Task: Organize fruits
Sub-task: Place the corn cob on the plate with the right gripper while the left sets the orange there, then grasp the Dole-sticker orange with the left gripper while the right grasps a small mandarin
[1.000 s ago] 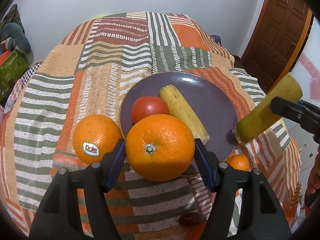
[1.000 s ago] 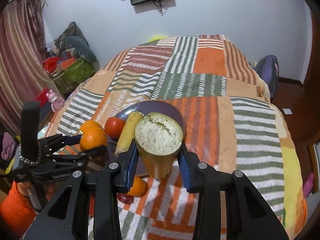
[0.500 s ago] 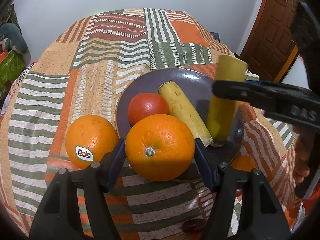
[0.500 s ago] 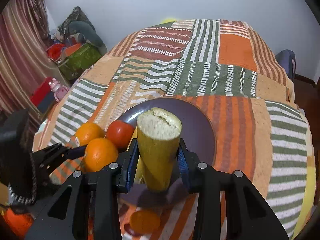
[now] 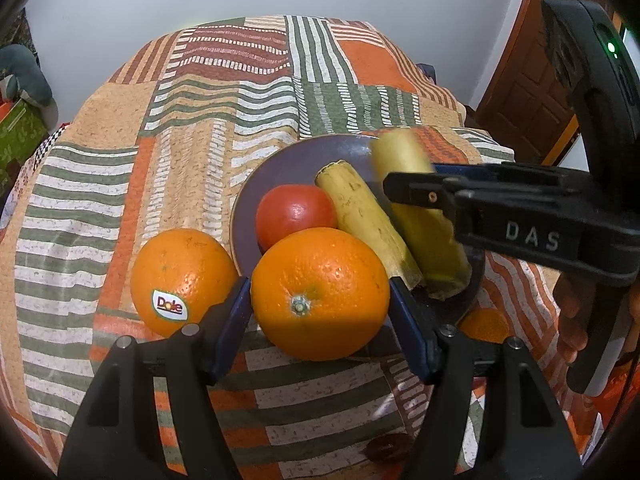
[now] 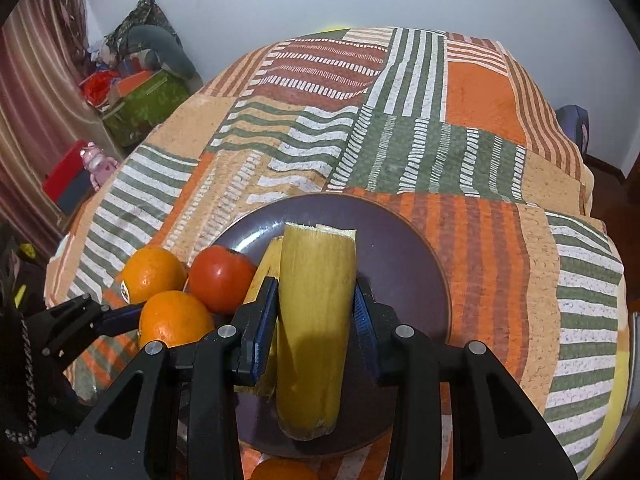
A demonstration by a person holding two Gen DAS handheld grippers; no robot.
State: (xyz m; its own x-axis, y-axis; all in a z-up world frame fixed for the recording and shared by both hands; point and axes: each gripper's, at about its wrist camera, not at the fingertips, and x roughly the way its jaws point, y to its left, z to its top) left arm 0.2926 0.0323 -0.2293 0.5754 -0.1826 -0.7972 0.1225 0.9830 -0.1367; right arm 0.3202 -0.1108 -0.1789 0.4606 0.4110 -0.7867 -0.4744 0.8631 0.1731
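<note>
1. Because the banana piece (image 6: 316, 316) has a soft, bruisable body and a smooth peel, it wants a light squeeze at mid-length, which is where the right tongs (image 6: 316, 312) hold it, lying on the right of the purple plate (image 6: 408, 240) beside another banana piece (image 5: 364, 216).
2. It looks yellow and stubby, with both ends cut.
3. The heavy, firm orange (image 5: 320, 294), dimpled and bright, sits on the plate's near rim between the left tongs (image 5: 320, 304), whose jaws have just been opening and look barely clear of it.
4. A tomato (image 5: 296, 212) lies behind it; a stickered orange (image 5: 182, 280) waits on the bed (image 5: 192, 140) to the left.
</note>
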